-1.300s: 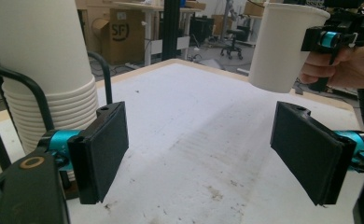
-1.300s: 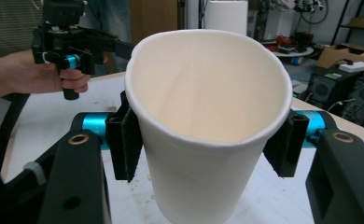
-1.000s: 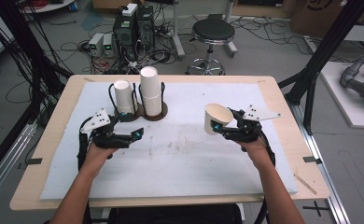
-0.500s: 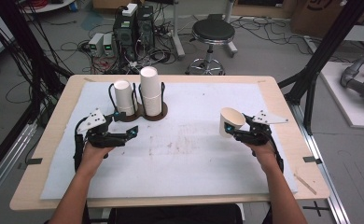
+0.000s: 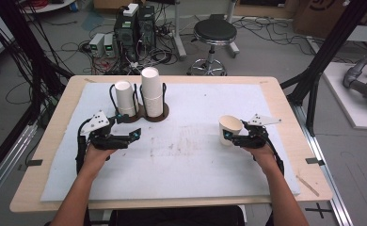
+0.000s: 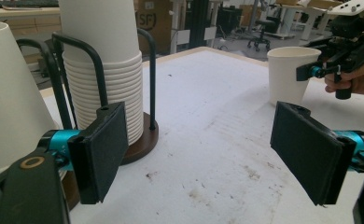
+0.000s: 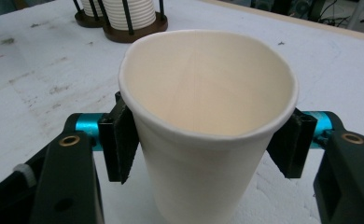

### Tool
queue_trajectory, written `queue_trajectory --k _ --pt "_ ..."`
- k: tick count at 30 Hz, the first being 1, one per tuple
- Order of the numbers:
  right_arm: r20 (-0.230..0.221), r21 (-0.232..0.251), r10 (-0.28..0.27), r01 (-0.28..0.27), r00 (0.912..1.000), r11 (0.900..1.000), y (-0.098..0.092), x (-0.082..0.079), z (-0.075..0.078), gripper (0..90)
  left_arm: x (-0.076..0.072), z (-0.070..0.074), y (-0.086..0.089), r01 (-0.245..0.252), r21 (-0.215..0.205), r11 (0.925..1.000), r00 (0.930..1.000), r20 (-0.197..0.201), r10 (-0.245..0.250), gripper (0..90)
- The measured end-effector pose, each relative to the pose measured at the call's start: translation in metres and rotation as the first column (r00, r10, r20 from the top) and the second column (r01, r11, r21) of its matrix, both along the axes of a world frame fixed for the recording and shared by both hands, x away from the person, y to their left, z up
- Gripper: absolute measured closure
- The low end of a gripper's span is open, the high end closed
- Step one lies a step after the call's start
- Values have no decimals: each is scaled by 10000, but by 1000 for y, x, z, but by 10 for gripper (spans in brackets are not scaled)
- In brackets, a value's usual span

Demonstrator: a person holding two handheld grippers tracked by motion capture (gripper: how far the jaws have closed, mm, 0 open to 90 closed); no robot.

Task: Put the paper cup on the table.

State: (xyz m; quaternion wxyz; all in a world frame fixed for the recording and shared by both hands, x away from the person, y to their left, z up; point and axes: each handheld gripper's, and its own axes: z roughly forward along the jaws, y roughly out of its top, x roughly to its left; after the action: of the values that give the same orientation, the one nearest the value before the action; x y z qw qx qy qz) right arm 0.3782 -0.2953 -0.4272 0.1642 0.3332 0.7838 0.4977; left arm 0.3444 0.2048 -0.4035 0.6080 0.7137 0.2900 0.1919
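Right gripper (image 7: 207,140) straddling a white paper cup (image 7: 203,79), one black pad on each side just under the rim. Jaws just been opening with the cup between them. Can't really tell from the right gripper view whether the pads actually press on the wall or only sit against it. No way to see the cup's bottom from there either.

Left gripper view sorts that out: cup upright, bottom down on the white mat (image 6: 217,116), off to the right and ahead of the left gripper (image 6: 199,154). Left one's jaws wide apart, nothing between them, just mat underneath.

Right in front of the left gripper's left jaw, a tall stack of cups (image 6: 108,70) in a black wire holder on a round brown base (image 6: 145,140). Beside it, closer to the lens, a second, upside-down cup stack (image 6: 7,93).

High view adds the layout: both stacks ahead of the left gripper, well apart from the right gripper and its cup. Wooden desk (image 5: 285,94) edge past the mat, then a black stool (image 5: 214,30) and cables on the floor beyond.
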Motion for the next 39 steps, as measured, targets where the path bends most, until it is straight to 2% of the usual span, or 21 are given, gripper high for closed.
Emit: queue_trajectory --k 5,9,11,13,17,21,32,36,39 --pt "-129 -186 -17 14 9999 9998 -1 -1 -1 301 0 -1 -1 13 20 10000 10000 -42 -13 193" --pt "-233 -138 -84 81 9997 9999 -1 -2 -2 266 0 -1 -1 10 16 10000 10000 -40 -10 193" --pt "-242 -93 -154 152 9996 9998 -1 -2 -2 208 0 -1 0 -15 -10 10000 10000 -16 15 193" --pt "-345 -67 -182 180 9992 9998 -1 -4 -1 205 0 -1 0 -21 -29 10000 10000 -49 21 193" --pt "-210 -282 -142 136 9997 9995 -2 -9 1 205 0 -1 0 -22 -46 10000 10000 -53 22 193" --pt "-87 -301 40 -42 10000 9995 -7 -16 3 205 0 -1 1 -29 -31 10000 10000 -57 29 193" --pt "111 -351 -172 176 9998 9992 -37 -42 9 205 0 0 2 -100 -81 9999 9999 -12 100 193" --pt "348 -403 -210 224 9992 9989 -47 -50 16 205 1 0 3 -143 -247 9996 9999 -6 143 193" --pt "566 -167 -386 396 9977 9991 -52 -54 25 205 1 1 4 -142 -381 9992 9999 15 143 193"
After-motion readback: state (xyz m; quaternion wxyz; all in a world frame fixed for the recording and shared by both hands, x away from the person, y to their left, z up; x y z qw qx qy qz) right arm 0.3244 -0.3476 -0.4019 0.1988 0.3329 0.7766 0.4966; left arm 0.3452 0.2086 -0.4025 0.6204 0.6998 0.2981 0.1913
